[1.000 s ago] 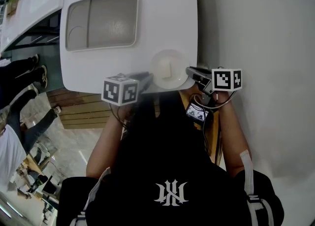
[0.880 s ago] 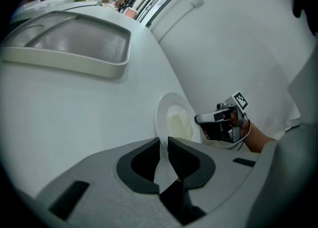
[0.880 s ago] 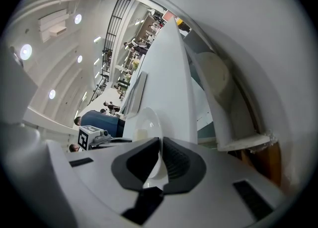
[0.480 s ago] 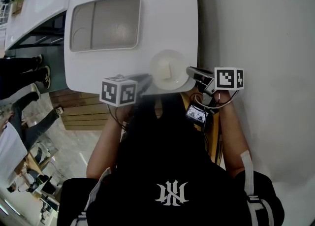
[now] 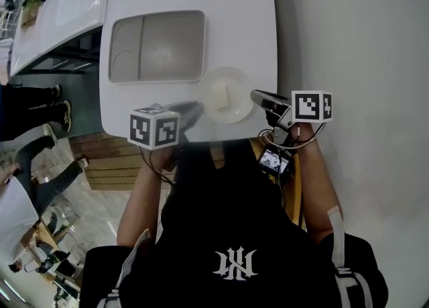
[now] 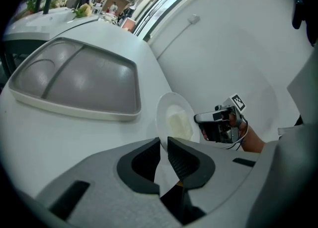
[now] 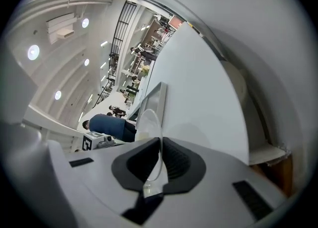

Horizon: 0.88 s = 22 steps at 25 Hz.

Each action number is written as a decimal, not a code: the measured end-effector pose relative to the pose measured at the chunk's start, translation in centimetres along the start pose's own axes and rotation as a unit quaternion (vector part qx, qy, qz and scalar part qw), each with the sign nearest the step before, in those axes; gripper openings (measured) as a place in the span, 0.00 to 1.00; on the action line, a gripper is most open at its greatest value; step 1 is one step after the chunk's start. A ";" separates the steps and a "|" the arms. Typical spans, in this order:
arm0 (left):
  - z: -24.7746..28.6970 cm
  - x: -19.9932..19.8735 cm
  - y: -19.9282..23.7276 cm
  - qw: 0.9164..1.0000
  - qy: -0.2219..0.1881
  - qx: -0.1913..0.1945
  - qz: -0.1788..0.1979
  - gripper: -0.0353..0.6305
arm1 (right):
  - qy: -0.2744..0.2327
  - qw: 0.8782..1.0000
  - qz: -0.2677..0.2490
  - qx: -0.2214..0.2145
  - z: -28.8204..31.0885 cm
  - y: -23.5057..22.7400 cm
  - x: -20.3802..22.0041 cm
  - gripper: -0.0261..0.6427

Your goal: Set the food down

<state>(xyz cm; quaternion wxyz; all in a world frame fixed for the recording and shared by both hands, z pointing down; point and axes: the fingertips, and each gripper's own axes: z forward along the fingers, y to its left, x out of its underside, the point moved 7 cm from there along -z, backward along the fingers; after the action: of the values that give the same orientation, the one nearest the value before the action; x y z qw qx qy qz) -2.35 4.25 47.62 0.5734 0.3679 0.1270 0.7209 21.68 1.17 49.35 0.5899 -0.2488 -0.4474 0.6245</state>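
Note:
A small white plate (image 5: 228, 95) with a pale piece of food (image 5: 223, 94) on it hangs just over the near edge of the white table (image 5: 248, 38). My left gripper (image 5: 196, 109) is shut on the plate's left rim (image 6: 166, 117). My right gripper (image 5: 258, 96) is shut on the plate's right rim (image 7: 151, 137). In the left gripper view the pale food (image 6: 180, 124) lies in the plate's middle, and the right gripper (image 6: 218, 125) shows beyond it.
A grey two-part tray (image 5: 157, 46) lies on the table just beyond the plate, also in the left gripper view as the tray (image 6: 74, 80). A white wall (image 5: 355, 65) runs along the table's right side. People stand on the floor at the left (image 5: 30, 109).
The plate and both grippers have moved a little farther over the table's near edge, toward the grey tray. Both grips on the rim are unchanged.

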 end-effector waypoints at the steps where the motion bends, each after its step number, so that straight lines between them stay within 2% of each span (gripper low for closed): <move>1: -0.7 -0.6 0.3 1.000 -0.002 0.001 0.003 0.12 | -0.004 1.000 -0.002 0.000 0.4 0.8 -0.5 0.07; 8: -6.4 -9.1 9.9 1.000 -0.018 0.001 0.004 0.12 | -0.011 1.000 -0.008 0.004 10.8 6.4 -7.9 0.07; 12: -8.6 -11.4 13.8 1.000 -0.023 -0.003 0.002 0.12 | -0.011 1.000 -0.016 0.008 15.1 8.5 -10.5 0.07; 17: -10.5 -14.9 20.8 1.000 -0.021 -0.018 -0.004 0.12 | 0.000 1.000 -0.019 0.013 22.6 9.9 -14.0 0.07; 22: -9.9 -15.4 22.4 0.999 -0.012 -0.032 0.005 0.12 | 0.002 1.000 -0.013 0.019 24.3 9.1 -14.3 0.07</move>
<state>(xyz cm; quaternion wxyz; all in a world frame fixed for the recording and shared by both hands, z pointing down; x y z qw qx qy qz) -24.36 -14.51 48.35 0.5831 0.3584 0.0951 0.7228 -0.82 -18.16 50.03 0.6036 -0.2328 -0.4371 0.6248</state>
